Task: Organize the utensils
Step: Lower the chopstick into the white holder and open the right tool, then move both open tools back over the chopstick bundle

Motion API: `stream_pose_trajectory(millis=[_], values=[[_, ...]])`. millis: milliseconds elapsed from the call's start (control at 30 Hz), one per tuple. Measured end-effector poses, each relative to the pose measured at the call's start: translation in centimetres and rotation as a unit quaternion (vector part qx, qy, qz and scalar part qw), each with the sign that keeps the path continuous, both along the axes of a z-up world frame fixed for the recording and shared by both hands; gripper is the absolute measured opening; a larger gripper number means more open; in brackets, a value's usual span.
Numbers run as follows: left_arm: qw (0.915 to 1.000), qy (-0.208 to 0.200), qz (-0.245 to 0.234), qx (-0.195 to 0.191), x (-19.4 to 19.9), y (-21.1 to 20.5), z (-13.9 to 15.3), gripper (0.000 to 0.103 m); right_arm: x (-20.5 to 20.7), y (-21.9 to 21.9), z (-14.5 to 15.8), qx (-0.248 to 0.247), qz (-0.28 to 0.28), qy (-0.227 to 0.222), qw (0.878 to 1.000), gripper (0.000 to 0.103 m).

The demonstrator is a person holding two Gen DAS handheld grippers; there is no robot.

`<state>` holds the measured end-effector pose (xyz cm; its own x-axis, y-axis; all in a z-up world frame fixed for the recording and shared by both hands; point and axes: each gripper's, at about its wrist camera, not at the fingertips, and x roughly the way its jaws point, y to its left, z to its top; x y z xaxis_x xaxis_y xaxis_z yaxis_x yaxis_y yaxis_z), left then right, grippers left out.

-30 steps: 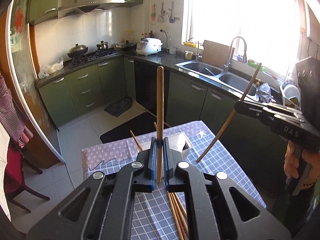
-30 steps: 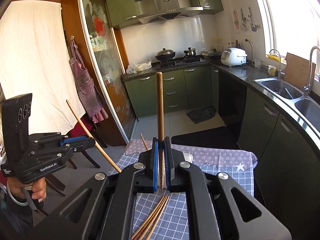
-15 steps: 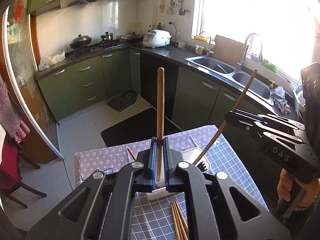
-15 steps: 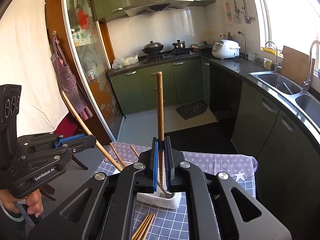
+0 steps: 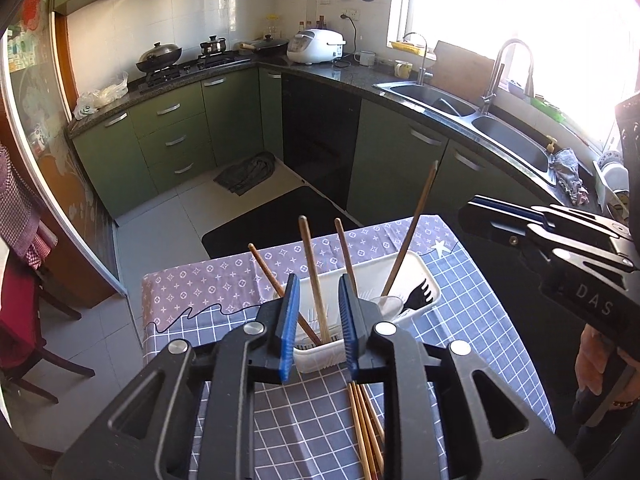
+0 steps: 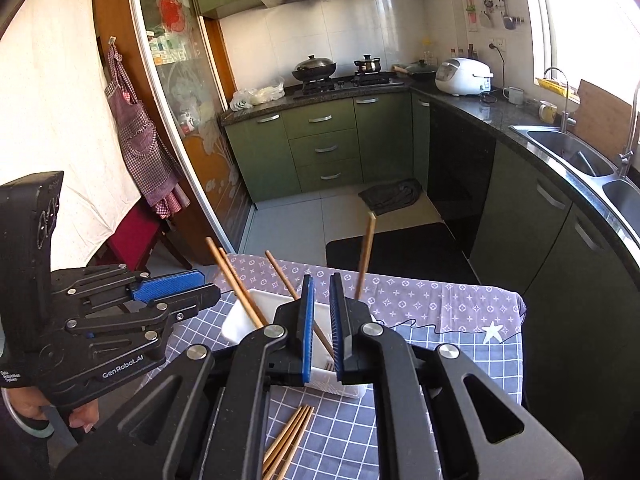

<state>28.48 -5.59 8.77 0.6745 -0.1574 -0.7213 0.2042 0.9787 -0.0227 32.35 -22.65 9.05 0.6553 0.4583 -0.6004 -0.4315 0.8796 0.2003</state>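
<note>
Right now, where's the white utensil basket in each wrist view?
Left wrist: white utensil basket at lower centre, behind the open left hand-held gripper.
Right wrist: basket at lower centre-left, behind the open right hand-held gripper.
Shared landmark: rice cooker.

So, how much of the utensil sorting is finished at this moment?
Partly done. Four wooden chopsticks stand leaning in the white plastic basket, which also holds a black fork. Nothing is in hand: the left claw and the right claw are both open and empty. Left to do: the bundle of loose chopsticks lying on the checked tablecloth.
</note>
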Motion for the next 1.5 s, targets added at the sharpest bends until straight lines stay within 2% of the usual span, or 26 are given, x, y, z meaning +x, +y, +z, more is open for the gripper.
stream_pose_trajectory(millis=[67, 133, 200, 267, 367, 533, 600, 667, 833, 967, 1167, 1300, 1500], values=[[1.0, -0.009, -0.002, -0.001, -1.1, 0.2, 1.0, 0.019, -1.7, -0.7, 0.9, 0.012, 0.005, -0.01, 1.0, 0.017], [0.9999, -0.014, -0.005, -0.002, -2.6, 0.4, 1.6, 0.026, -4.0, -1.4, 1.6, 0.018, 0.009, -0.021, 1.0, 0.021], [0.9999, -0.01, -0.008, -0.001, -4.0, 0.5, 1.5, 0.031, -6.2, -2.0, 1.0, 0.015, 0.015, -0.02, 1.0, 0.022], [0.9999, 0.004, -0.013, -0.003, -5.5, 0.6, 0.6, 0.031, -8.5, -2.6, -0.6, 0.009, 0.017, -0.009, 1.0, 0.024], [0.9993, 0.032, -0.015, -0.011, -7.6, 0.8, -1.8, 0.031, -11.1, -3.7, -4.6, -0.001, 0.012, 0.02, 1.0, 0.031], [0.9957, 0.085, -0.021, -0.031, -10.5, 0.5, -7.3, 0.034, -13.7, -5.0, -11.6, -0.036, -0.02, 0.06, 0.997, 0.031], [0.9934, 0.106, -0.022, -0.036, -11.1, 0.3, -9.5, 0.035, -14.3, -5.5, -13.5, -0.036, -0.029, 0.071, 0.996, 0.031], [0.9913, 0.126, -0.02, -0.032, -11.3, 0.0, -11.5, 0.037, -15.0, -5.8, -14.7, -0.042, -0.041, 0.07, 0.996, 0.037], [0.985, 0.172, -0.011, -0.007, -10.8, -0.8, -16.3, 0.037, -16.6, -5.9, -16.2, -0.039, -0.062, 0.062, 0.995, 0.039], [0.9818, 0.19, -0.01, -0.006, -10.2, -1.3, -18.2, 0.033, -17.0, -5.8, -17.1, -0.028, -0.071, 0.068, 0.995, 0.039], [0.9797, 0.2, -0.005, -0.002, -9.2, -1.8, -19.4, 0.029, -16.7, -5.4, -18.5, -0.017, -0.067, 0.091, 0.993, 0.039], [0.9779, 0.209, -0.002, 0.003, -8.6, -1.9, -20.1, 0.022, -16.4, -5.3, -19.1, -0.014, -0.064, 0.1, 0.993, 0.039], [0.9768, 0.214, -0.003, 0.0, -8.1, -2.0, -20.4, 0.021, -16.1, -5.6, -19.3, -0.009, -0.068, 0.105, 0.992, 0.039]])
